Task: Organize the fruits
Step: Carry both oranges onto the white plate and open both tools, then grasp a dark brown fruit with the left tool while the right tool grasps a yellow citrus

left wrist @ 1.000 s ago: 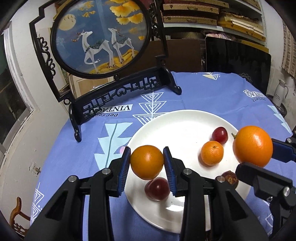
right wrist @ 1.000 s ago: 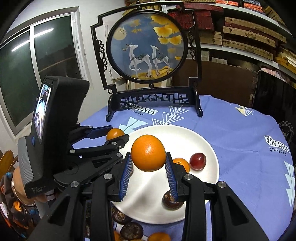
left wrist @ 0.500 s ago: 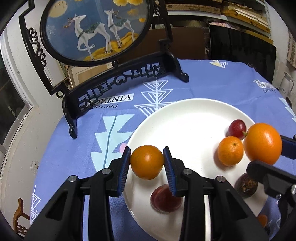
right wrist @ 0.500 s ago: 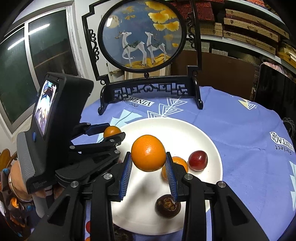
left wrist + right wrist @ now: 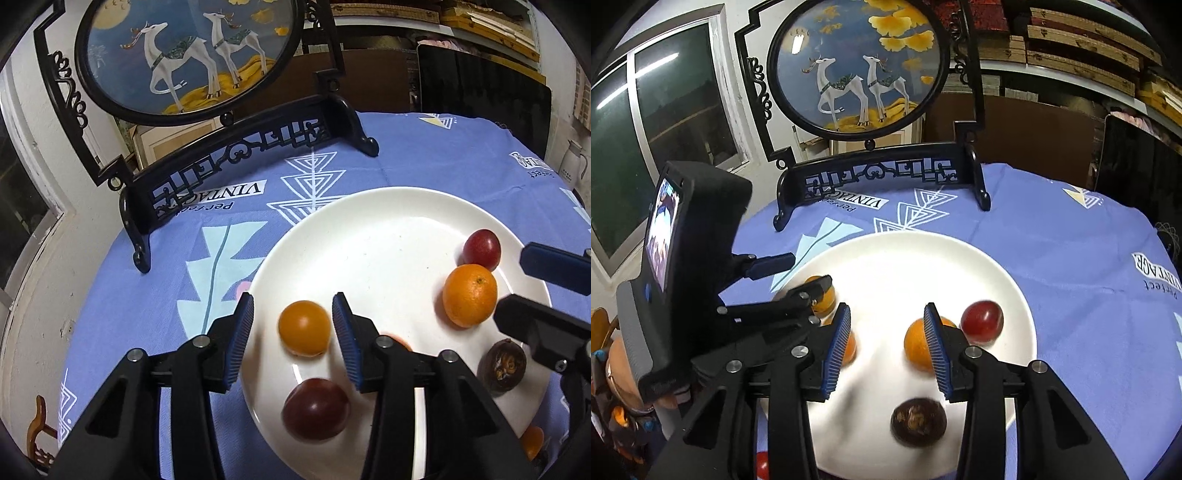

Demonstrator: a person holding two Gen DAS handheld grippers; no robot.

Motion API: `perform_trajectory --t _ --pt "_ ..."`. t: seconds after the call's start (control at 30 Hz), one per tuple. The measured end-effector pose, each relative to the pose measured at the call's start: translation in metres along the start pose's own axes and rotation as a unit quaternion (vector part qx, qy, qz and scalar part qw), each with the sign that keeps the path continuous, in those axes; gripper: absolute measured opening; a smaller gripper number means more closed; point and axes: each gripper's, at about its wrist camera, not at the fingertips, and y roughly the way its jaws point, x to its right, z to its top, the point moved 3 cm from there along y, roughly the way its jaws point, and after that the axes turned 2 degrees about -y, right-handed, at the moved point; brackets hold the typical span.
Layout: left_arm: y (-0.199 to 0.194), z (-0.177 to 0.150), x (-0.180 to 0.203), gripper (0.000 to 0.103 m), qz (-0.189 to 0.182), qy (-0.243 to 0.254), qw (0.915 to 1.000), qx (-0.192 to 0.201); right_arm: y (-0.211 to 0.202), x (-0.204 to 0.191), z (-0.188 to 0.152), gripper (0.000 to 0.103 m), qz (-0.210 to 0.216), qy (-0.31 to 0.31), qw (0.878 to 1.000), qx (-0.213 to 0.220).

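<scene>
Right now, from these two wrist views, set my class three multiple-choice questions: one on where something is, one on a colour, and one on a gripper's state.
1. Where does the deer screen stand?
A) on a shelf
B) on the tablecloth, beyond the plate
C) on the floor

2. What colour is the plate?
A) white
B) green
C) black

3. How is the left gripper set around the orange?
A) shut on it
B) open, with it lying between the fingers
C) open, with it far off to one side

Answers:
1 B, because its black feet rest on the cloth past the plate's far rim.
2 A, because the bare surface shows white in both views.
3 B, because there is a gap on each side of the fruit.
</scene>
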Motion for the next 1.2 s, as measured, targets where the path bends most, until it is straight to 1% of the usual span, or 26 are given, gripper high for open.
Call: perform_trajectory --t 0.03,0.1,0.23,0.27,0.3,0.33,0.37,0.43,0.53,0.63,0.67,0.73,0.83,0.9,0.97,1.07,1.17,1.2 --pt "-0.001 -0.001 0.000 0.048 0.000 0.001 1.0000 0.000 -0.002 -0.001 -0.003 0.047 0.001 0.001 1.000 -0.003" --pt "-0.008 -0.004 0.000 0.053 0.005 0.003 1.0000 0.007 -0.006 -0.002 -0.008 0.052 0.001 0.002 1.000 -0.008" --pt "-0.030 -0.013 -0.004 0.056 0.002 0.009 0.9997 0.022 -0.025 -0.007 -0.018 0.054 -0.002 -0.001 1.000 -0.003" --pt "-0.035 -0.015 -0.006 0.057 0.000 0.008 0.9997 0.025 -0.033 -0.007 -0.022 0.056 -0.002 0.001 1.000 0.000" --pt "-0.042 -0.018 -0.009 0.058 -0.002 0.006 0.9996 0.028 -0.041 -0.007 -0.026 0.061 -0.001 0.006 1.000 0.002" --pt "-0.048 -0.021 -0.011 0.060 -0.005 0.005 0.9995 0.031 -0.048 -0.008 -0.029 0.064 0.002 0.010 1.000 0.005" --pt "-0.057 -0.026 -0.015 0.061 -0.009 0.002 0.9994 0.034 -0.060 -0.009 -0.036 0.066 0.004 0.013 1.000 0.011" --pt "-0.070 -0.038 -0.022 0.062 -0.012 0.000 0.9992 0.037 -0.073 -0.011 -0.045 0.066 0.000 0.007 1.000 0.014" --pt "-0.093 -0.064 -0.029 0.064 -0.027 0.004 0.9989 0.037 -0.094 -0.018 -0.066 0.066 -0.006 -0.009 1.000 0.011" --pt "-0.113 -0.098 -0.032 0.065 -0.056 0.010 0.9980 0.027 -0.109 -0.026 -0.089 0.070 -0.023 -0.033 0.999 0.004" --pt "-0.121 -0.115 -0.029 0.066 -0.067 0.021 0.9973 0.023 -0.113 -0.031 -0.098 0.071 -0.026 -0.044 0.999 0.001" --pt "-0.127 -0.134 -0.023 0.066 -0.076 0.036 0.9963 0.017 -0.117 -0.036 -0.112 0.071 -0.024 -0.058 0.998 -0.005" --pt "-0.129 -0.166 -0.006 0.066 -0.092 0.057 0.9940 -0.010 -0.120 -0.040 -0.131 0.071 -0.038 -0.073 0.997 -0.013" --pt "-0.128 -0.179 0.004 0.066 -0.107 0.063 0.9921 -0.023 -0.120 -0.040 -0.143 0.071 -0.033 -0.076 0.996 -0.023" --pt "-0.123 -0.185 0.013 0.066 -0.108 0.064 0.9917 -0.031 -0.120 -0.038 -0.151 0.071 -0.034 -0.078 0.996 -0.033" --pt "-0.115 -0.185 0.022 0.066 -0.103 0.064 0.9920 -0.036 -0.118 -0.036 -0.163 0.071 -0.030 -0.077 0.995 -0.049" --pt "-0.105 -0.181 0.030 0.066 -0.102 0.058 0.9920 -0.048 -0.114 -0.039 -0.173 0.071 -0.016 -0.075 0.995 -0.062" --pt "-0.103 -0.181 0.032 0.065 -0.096 0.059 0.9926 -0.046 -0.112 -0.042 -0.174 0.071 -0.011 -0.075 0.995 -0.063"
